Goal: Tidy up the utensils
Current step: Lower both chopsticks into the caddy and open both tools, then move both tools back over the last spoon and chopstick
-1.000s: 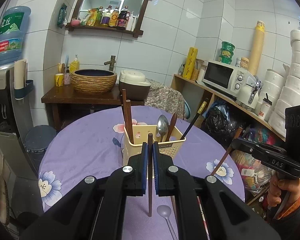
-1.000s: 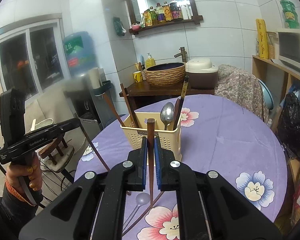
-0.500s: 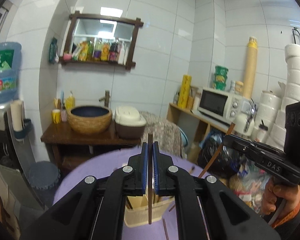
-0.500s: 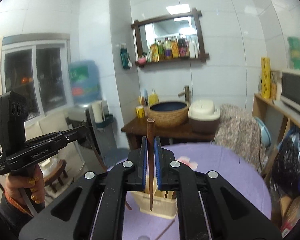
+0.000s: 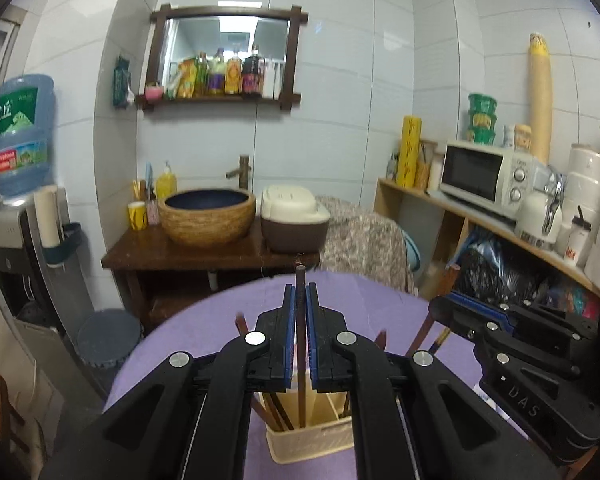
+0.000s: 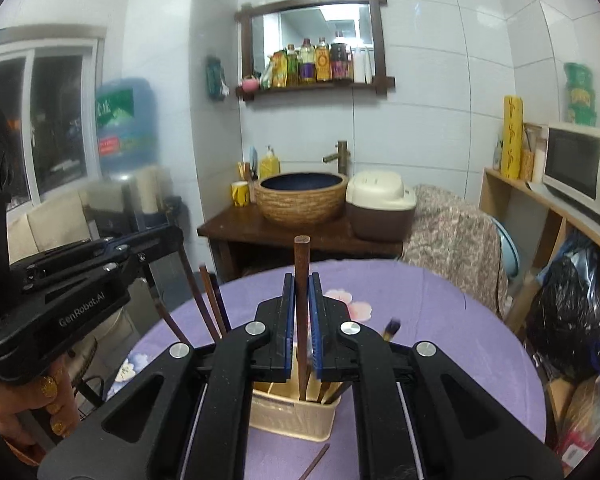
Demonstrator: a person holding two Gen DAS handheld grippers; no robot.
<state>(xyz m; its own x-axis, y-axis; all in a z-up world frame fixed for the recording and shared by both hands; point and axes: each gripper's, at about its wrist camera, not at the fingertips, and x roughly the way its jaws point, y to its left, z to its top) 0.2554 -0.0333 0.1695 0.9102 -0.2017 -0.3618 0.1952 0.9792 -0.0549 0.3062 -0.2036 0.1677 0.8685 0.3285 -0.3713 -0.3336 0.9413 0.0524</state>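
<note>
A cream slotted utensil holder [image 5: 312,444] [image 6: 292,412] stands on the purple flowered tablecloth [image 6: 440,320], just under both grippers. My left gripper [image 5: 300,294] is shut on a dark brown chopstick [image 5: 301,280] held upright; its lower end hangs inside the holder's opening. My right gripper [image 6: 301,284] is shut on a second brown chopstick [image 6: 301,252], also upright with its tip down in the holder. Several other chopsticks [image 6: 210,304] lean out of the holder. Each gripper shows in the other's view: the right one [image 5: 500,320] beside the left, the left one [image 6: 100,256] beside the right.
One loose chopstick [image 6: 316,462] lies on the cloth near the front edge. Behind the table stand a wooden side table [image 5: 204,254] with a woven basin and a rice cooker, a shelf with a microwave [image 5: 484,176] on the right, and a water dispenser [image 5: 20,136] on the left.
Both grippers rose from low over the cloth and came in over the holder, each carrying its chopstick. The chopsticks' lower ends now hang inside the holder instead of in front of it.
</note>
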